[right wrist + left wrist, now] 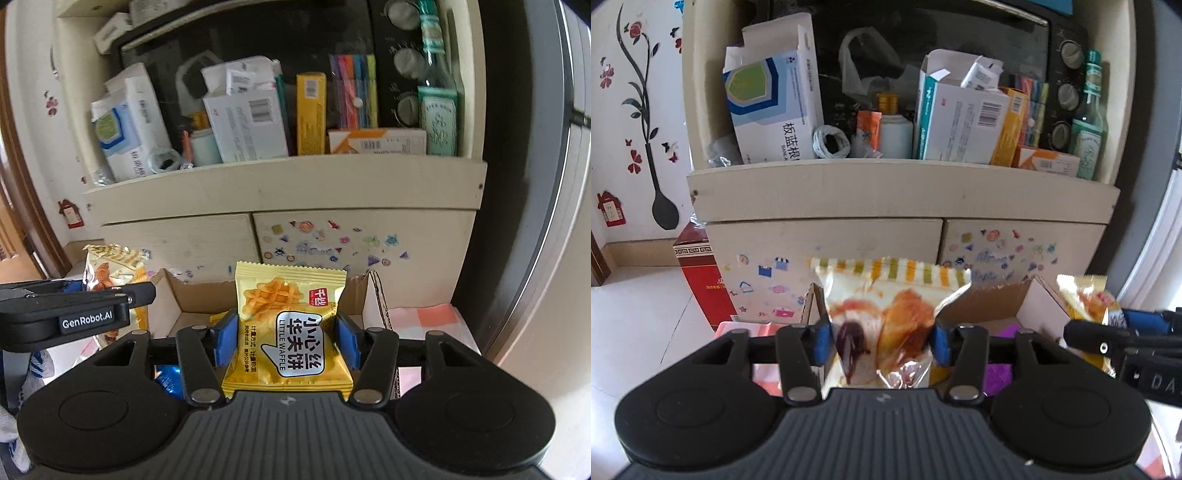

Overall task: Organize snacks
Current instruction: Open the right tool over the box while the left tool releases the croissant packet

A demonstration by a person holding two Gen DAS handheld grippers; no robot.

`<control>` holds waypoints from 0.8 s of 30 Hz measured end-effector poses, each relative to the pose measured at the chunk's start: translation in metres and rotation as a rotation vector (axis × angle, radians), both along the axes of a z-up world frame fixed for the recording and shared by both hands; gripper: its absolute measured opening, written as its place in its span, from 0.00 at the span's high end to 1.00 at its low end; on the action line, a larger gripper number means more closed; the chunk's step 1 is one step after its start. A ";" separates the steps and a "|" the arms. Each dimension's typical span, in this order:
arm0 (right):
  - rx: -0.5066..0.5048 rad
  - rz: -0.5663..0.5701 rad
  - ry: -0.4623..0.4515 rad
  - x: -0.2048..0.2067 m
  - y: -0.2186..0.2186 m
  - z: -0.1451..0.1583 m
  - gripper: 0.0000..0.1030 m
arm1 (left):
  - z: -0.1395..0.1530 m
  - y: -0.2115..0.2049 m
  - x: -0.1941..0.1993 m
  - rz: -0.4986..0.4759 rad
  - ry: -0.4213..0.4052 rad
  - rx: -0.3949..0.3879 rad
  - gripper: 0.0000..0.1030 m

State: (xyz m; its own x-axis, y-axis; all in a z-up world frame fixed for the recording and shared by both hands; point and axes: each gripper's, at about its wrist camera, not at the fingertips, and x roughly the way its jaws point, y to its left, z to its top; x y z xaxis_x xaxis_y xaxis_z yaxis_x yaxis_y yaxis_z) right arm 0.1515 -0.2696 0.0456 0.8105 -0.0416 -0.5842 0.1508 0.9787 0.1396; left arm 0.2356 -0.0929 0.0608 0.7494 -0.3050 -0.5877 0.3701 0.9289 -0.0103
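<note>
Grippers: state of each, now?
Left gripper: pads against the bread packet, holding it.
Right gripper: pads against the yellow waffle packet, holding it.

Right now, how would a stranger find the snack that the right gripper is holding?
Look below the cluttered cabinet shelf, just above the open cardboard box. There, between the blue fingers of the right gripper, stands a yellow packet. It alone shows a waffle picture and the words "Little Waffle"; the neighbouring packet has striped edging.

Soft daylight, sharp centre, fisheye-bent edges, dark corners.
</note>
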 end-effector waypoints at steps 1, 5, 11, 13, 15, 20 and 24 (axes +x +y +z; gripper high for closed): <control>0.000 -0.013 0.005 0.002 -0.001 -0.003 0.31 | -0.001 -0.001 0.000 0.000 -0.004 0.002 0.40; 0.023 -0.018 0.013 0.000 -0.004 -0.002 0.19 | 0.008 -0.002 -0.007 -0.030 -0.014 -0.010 0.21; 0.029 -0.001 0.005 -0.008 -0.004 0.006 0.15 | 0.018 0.009 -0.023 -0.031 -0.009 -0.017 0.19; 0.021 0.015 0.010 -0.011 -0.001 0.007 0.14 | 0.018 0.014 -0.029 -0.031 -0.005 -0.004 0.19; -0.001 0.041 0.016 -0.015 0.003 0.008 0.13 | 0.016 0.018 -0.035 -0.028 -0.001 0.019 0.19; -0.012 0.082 0.014 -0.022 0.009 0.010 0.12 | 0.008 0.032 -0.051 -0.020 0.040 0.041 0.19; -0.024 0.098 0.030 -0.027 0.012 0.009 0.10 | 0.006 0.040 -0.063 -0.013 0.054 0.057 0.19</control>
State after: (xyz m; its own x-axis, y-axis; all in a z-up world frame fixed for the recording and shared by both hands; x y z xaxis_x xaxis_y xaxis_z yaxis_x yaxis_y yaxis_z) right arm 0.1244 -0.2576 0.0545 0.7937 0.0223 -0.6079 0.0581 0.9920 0.1123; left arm 0.1721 -0.0526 0.0664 0.7124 -0.2795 -0.6437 0.3823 0.9238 0.0221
